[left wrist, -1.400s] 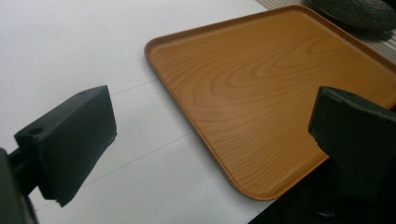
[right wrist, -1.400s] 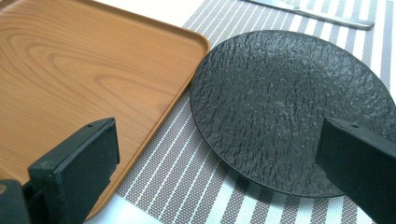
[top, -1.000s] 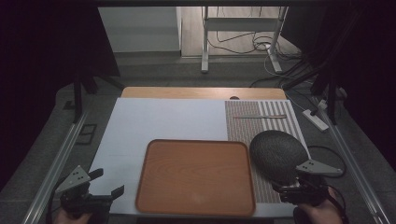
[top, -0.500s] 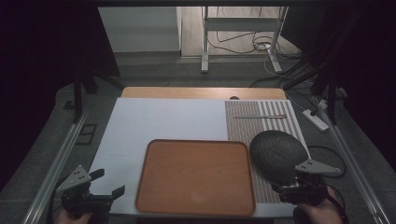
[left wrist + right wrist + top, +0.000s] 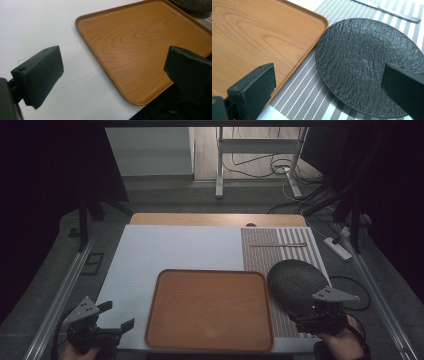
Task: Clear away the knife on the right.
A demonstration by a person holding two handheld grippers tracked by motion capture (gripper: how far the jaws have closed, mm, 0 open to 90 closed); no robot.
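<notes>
We judge the work to be at its very start: nothing is lifted, nothing is gripped, and the rectangular wooden tray with rounded corners [image 5: 210, 310] lies bare on the white table surface [image 5: 175, 247].

Our right gripper [image 5: 320, 312] sits at about 5 o'clock on the table, at the near edge of the round black plate with a rough, pebbled surface [image 5: 295, 280]. In the right gripper view its two black jaws stand wide apart with nothing between them, and the black plate [image 5: 367, 62] lies ahead, flat on the grey-and-white striped placemat [image 5: 307, 97]. The plate's rim lies just beside the tray's right edge [image 5: 262, 37]; we cannot tell whether the two touch. This plate is the thing we appear to be reaching for.

Our left gripper [image 5: 100, 330] rests at about 7 o'clock, apart from the tray's near left corner. The left gripper view shows its jaws also spread open and empty, looking across the tray [image 5: 145, 50] toward 2 o'clock, where a sliver of the dark plate [image 5: 195, 3] shows at the top edge.

A slim piece of cutlery [image 5: 277, 244] lies across the placemat at about 1 o'clock, well apart from both grippers; in the right gripper view it [image 5: 387, 10] lies beyond the plate.

As we read it, everything is left to do: closing on the plate's rim, raising it, and most likely setting it on the tray. The cutlery may follow, though that is our guess.
</notes>
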